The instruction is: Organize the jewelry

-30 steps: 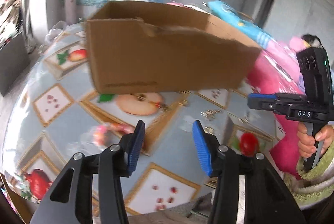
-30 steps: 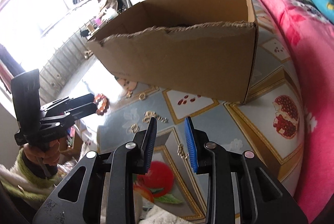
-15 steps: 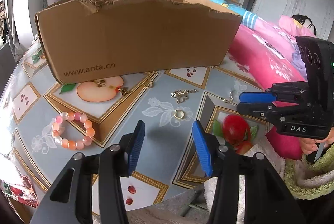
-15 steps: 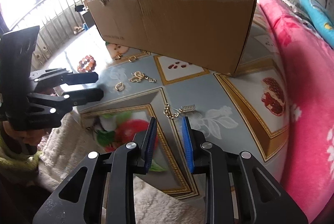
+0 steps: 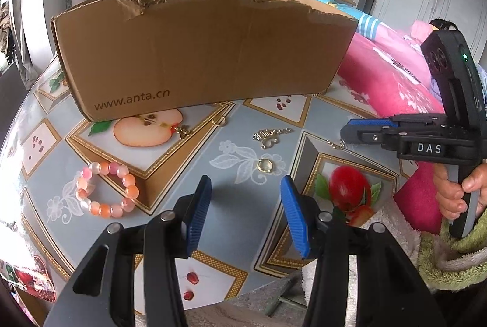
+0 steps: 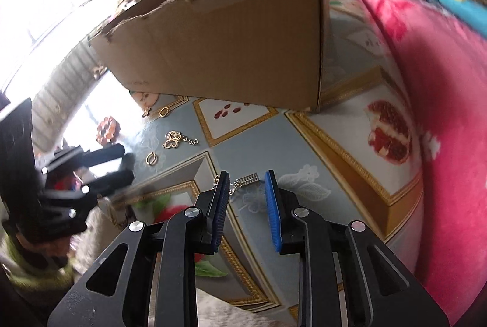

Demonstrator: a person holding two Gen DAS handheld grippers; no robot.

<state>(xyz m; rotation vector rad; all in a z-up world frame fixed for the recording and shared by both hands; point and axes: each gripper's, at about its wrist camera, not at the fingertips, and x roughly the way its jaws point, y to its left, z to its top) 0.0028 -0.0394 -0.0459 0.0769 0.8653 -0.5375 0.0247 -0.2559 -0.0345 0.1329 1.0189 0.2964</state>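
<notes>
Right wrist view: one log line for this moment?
right gripper: open, over chain piece | left gripper: open, empty | bead bracelet, gold ring: on table | cardboard box: behind

pink-orange bracelet (image 5: 105,190), brown box (image 5: 201,50)

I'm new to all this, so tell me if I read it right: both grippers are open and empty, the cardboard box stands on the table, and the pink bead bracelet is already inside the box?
Not quite. The pink bead bracelet lies on the table in front of the cardboard box, not inside it; the left wrist view shows this. The rest holds: the left gripper and right gripper are open and empty.
</notes>
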